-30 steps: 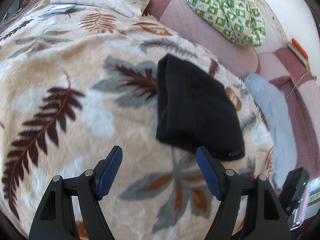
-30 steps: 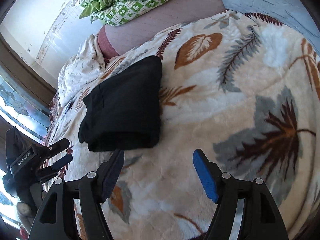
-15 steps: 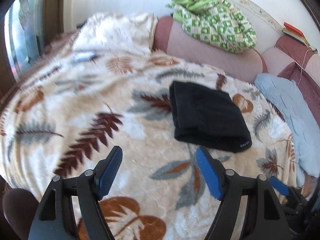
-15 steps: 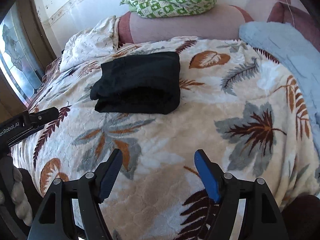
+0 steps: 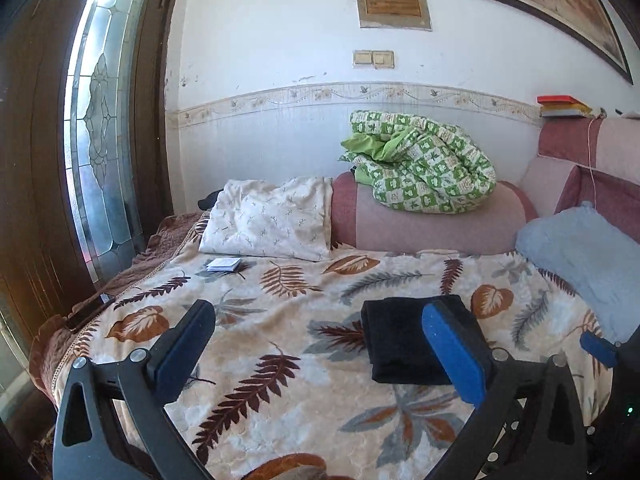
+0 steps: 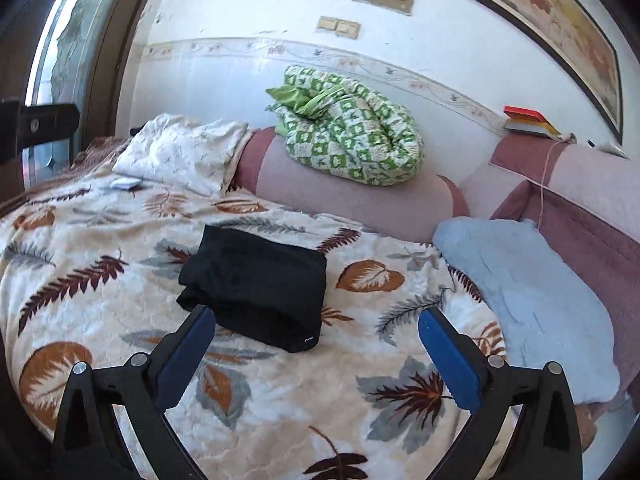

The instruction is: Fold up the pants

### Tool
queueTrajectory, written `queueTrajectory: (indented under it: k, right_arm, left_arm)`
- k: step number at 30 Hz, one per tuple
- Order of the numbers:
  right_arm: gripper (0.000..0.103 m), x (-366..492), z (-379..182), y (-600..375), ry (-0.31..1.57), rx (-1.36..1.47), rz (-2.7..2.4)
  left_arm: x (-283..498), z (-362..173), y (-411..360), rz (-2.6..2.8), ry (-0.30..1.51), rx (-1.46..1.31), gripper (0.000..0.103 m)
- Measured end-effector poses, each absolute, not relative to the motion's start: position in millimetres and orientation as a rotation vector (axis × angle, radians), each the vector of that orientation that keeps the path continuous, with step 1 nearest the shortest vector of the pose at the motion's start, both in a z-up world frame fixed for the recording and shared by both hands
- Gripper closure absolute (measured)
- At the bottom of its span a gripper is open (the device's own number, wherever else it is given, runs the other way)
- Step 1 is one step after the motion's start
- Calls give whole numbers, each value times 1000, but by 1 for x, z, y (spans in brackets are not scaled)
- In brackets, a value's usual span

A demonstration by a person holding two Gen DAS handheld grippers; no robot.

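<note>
The black pants (image 5: 400,340) lie folded into a compact rectangle on the leaf-patterned blanket (image 5: 280,320), right of the middle of the bed. My left gripper (image 5: 318,312) hangs above the blanket, back from the pants, its jaws opening wide with nothing between them. Its right blue pad hides the pants' right edge. In the right wrist view the folded pants (image 6: 260,284) lie just beyond my right gripper (image 6: 316,314), whose jaws are also opening and hold nothing. Neither gripper touches the pants.
A green checked quilt (image 5: 420,168) sits on the pink bolster (image 5: 420,228) by the wall. A white pillow (image 5: 272,220) lies at the back left, a blue pillow (image 6: 528,296) at the right. A small white booklet (image 5: 224,264) and a dark phone (image 5: 88,312) lie near the bed's left edge.
Both grippers have risen and tilted up, away from the pants, so the wall has come into view. Their jaws have spread wider. The pants stayed where they were.
</note>
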State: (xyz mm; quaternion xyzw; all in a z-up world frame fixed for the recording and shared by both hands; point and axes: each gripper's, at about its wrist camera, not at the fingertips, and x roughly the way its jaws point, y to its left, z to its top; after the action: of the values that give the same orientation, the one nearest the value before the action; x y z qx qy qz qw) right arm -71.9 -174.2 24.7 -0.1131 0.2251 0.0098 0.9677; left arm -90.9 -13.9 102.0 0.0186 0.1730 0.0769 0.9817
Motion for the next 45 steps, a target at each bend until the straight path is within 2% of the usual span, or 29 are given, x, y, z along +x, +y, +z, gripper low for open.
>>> queueTrajectory:
  k: [11,24,45]
  right_arm:
    - [0,-63,-3,-183,582,-118,41]
    - [0,-40,-33,-207,742,31,28]
    - [0,-26,-64,-208,828,48,59]
  left_arm:
    - [-54,50,-10,94,643,-32,0]
    - [-36,22,-23,53,768,-2,0]
    - [-12,-23,-27,52,954,9,0]
